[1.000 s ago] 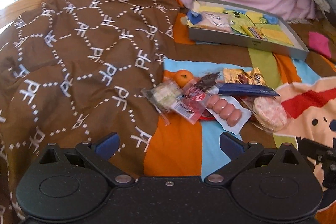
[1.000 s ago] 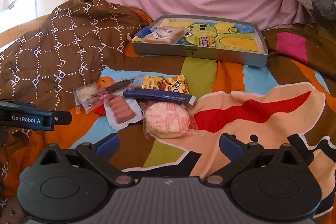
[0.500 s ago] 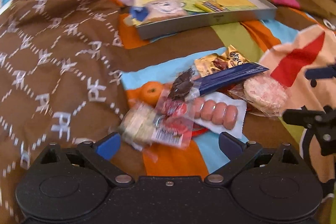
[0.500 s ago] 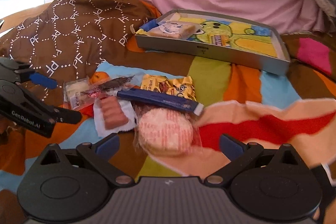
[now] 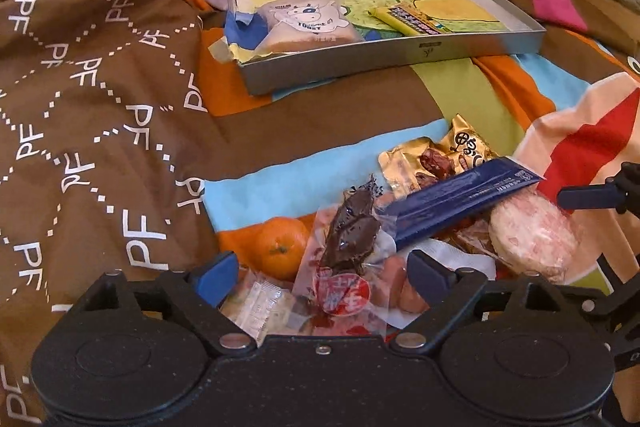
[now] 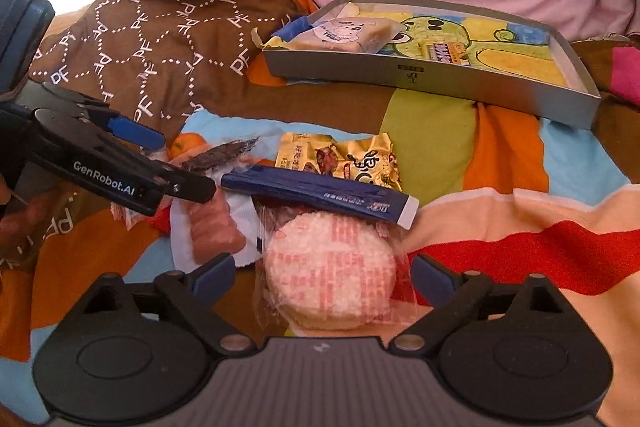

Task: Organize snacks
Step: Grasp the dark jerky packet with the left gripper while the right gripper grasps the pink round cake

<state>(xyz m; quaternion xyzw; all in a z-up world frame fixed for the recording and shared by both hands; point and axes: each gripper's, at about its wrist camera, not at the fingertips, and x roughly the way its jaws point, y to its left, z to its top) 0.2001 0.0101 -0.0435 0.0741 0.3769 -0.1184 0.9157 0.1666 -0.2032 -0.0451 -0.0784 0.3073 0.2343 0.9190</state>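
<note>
We are holding our left gripper (image 5: pixel 320 273) wide over the red-labelled packet (image 5: pixel 342 291), our right gripper (image 6: pixel 322 273) wide around the rice cracker (image 6: pixel 330 273). Both are lying nearer than half a second ago.

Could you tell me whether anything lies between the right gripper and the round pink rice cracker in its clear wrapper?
Nothing visible does. The right gripper is open with the round pink rice cracker right between its fingers. Only the long dark-blue snack bar overlaps the cracker's far edge.
</note>
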